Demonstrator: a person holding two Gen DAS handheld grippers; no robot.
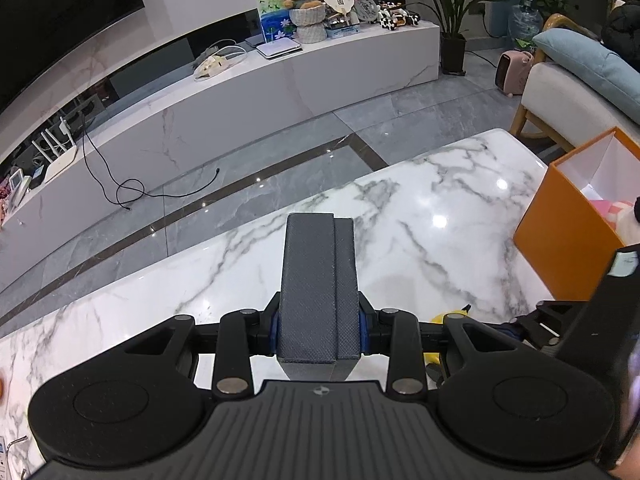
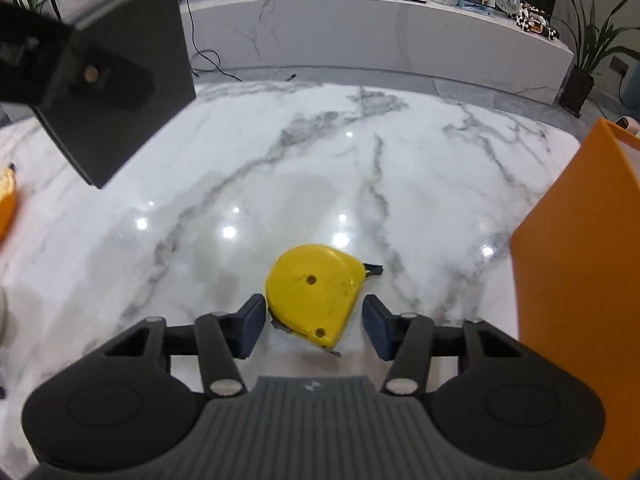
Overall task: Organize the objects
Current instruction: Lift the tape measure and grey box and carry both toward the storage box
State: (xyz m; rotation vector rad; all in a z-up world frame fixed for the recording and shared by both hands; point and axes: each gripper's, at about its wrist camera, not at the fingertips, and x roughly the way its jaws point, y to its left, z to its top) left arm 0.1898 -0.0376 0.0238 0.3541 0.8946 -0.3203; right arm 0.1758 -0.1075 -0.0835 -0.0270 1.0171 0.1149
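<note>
My left gripper (image 1: 319, 330) is shut on a grey textured box (image 1: 318, 284), held above the marble table (image 1: 440, 208); the same box shows at upper left in the right wrist view (image 2: 120, 92). A yellow tape measure (image 2: 314, 292) lies flat on the table between the fingers of my right gripper (image 2: 314, 330), which is open around it with small gaps on both sides. An orange open box (image 1: 576, 216) stands at the right; its wall is at the right edge of the right wrist view (image 2: 576, 280). A bit of the tape measure shows below the left gripper (image 1: 450, 316).
Pink items lie inside the orange box (image 1: 612, 208). An orange object (image 2: 6, 208) sits at the table's left edge. Beyond the table are a grey tiled floor (image 1: 240, 168), a white TV bench (image 1: 280, 80) and a sofa (image 1: 580, 80).
</note>
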